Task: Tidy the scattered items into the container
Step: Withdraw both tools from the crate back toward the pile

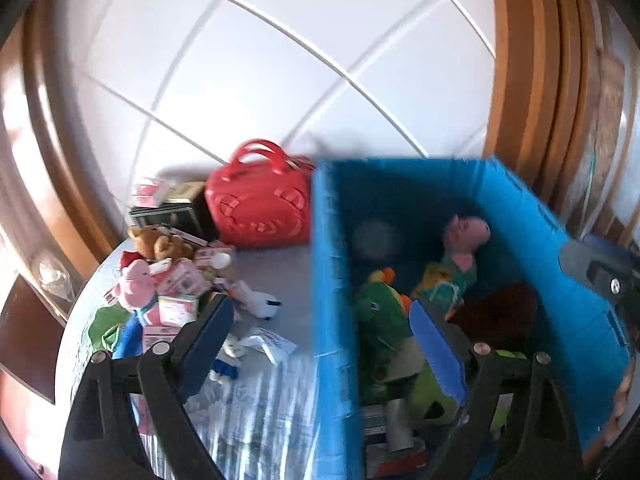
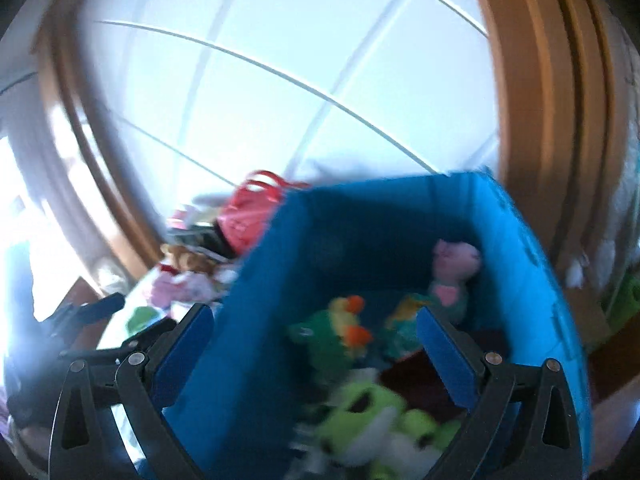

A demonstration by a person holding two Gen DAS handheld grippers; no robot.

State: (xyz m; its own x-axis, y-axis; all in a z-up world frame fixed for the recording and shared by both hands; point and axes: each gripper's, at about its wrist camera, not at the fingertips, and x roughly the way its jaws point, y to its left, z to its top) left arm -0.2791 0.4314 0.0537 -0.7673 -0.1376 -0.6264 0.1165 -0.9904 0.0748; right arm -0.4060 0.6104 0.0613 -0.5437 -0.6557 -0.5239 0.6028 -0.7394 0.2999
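At far left, a heap of scattered items (image 1: pixel 168 280) — a teddy bear (image 1: pixel 158 242), a pink plush, small cartons — lies on the table (image 1: pixel 280 272), well apart from the red handbag (image 1: pixel 260 204) behind. The left gripper (image 1: pixel 320 340) hangs released, empty, astride the blue bin's (image 1: pixel 532 216) left wall. The right gripper (image 2: pixel 312 344) likewise gapes empty over the green plush toys (image 2: pixel 324 336) inside.

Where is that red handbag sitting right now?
In the left wrist view the red handbag stands on the table at the back, against the outer left wall of the blue box, with a dark tin on its other side.
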